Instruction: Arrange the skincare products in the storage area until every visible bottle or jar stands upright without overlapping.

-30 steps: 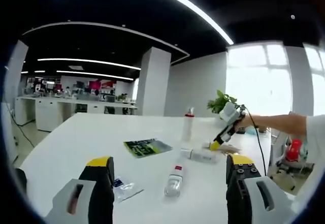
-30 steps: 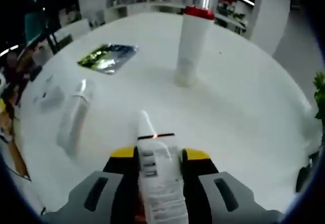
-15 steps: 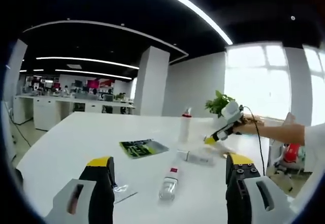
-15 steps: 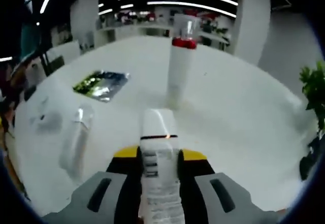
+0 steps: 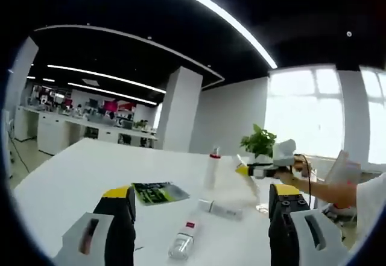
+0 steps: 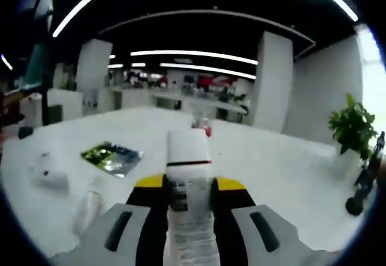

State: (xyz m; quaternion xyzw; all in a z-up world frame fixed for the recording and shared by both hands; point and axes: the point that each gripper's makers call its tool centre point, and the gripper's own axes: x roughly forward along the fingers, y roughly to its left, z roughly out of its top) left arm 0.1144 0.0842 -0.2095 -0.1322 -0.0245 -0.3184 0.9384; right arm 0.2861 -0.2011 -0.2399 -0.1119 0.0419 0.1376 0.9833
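Observation:
My right gripper (image 6: 190, 184) is shut on a white tube with a black band (image 6: 188, 151), held up off the white table (image 6: 283, 175). Seen from the left gripper view, the right gripper (image 5: 244, 171) carries that tube (image 5: 251, 184) tilted, above the table. Just behind it stands an upright white bottle with a red collar (image 5: 211, 169), partly hidden behind the tube (image 6: 204, 126). A second white tube (image 5: 220, 209) and a clear bottle with a red cap (image 5: 183, 243) lie flat. My left gripper (image 5: 202, 193) hangs open over the near table.
A green sachet (image 5: 158, 192) lies flat left of the bottles, also visible as the sachet (image 6: 111, 157). A small clear packet (image 6: 48, 172) sits at the left. A potted plant (image 6: 353, 127) and a dark cabled object (image 6: 362, 187) are at the right. A person's hand (image 5: 313, 184) holds the right gripper.
The right gripper has lifted the white tube off the table and tipped it from pointing down to nearly level. The left view has drifted and tilted up slightly.

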